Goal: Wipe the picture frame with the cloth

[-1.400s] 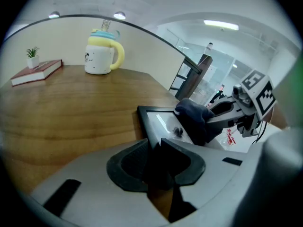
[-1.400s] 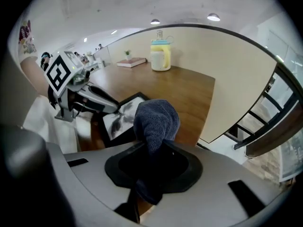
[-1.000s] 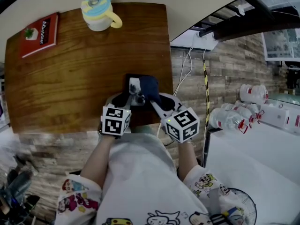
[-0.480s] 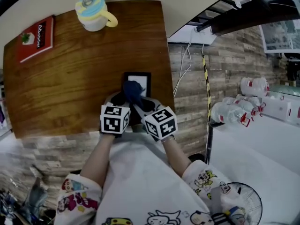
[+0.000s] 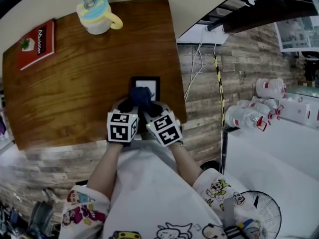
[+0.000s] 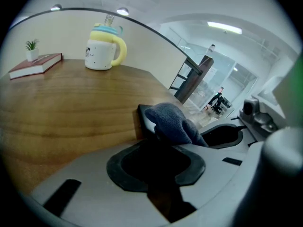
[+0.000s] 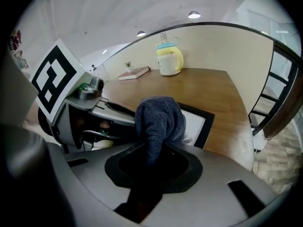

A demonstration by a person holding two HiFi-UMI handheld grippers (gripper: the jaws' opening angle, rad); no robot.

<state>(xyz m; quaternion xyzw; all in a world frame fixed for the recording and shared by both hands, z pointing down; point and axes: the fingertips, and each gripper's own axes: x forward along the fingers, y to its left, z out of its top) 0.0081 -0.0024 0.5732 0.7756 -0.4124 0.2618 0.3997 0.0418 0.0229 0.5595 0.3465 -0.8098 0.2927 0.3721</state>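
The right tongs [image 7: 154,150] are clamped on a bunched dark blue towelling cloth [image 5: 141,96]. Its wad bulges just ahead of their tips, over the near part of the black-rimmed picture frame [image 5: 148,83]. The left tongs [image 6: 163,145], just beside them, appear closed on the frame's near edge, pinning it to the brown wooden surface [image 5: 75,83]. The uncovered part of the frame lies straight ahead of the right tongs. Its long side seems to run away from them, so the wipe should go forward.

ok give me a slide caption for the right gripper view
Right gripper clamps a dark blue terry cloth over the black picture frame with white insert on a brown wooden table
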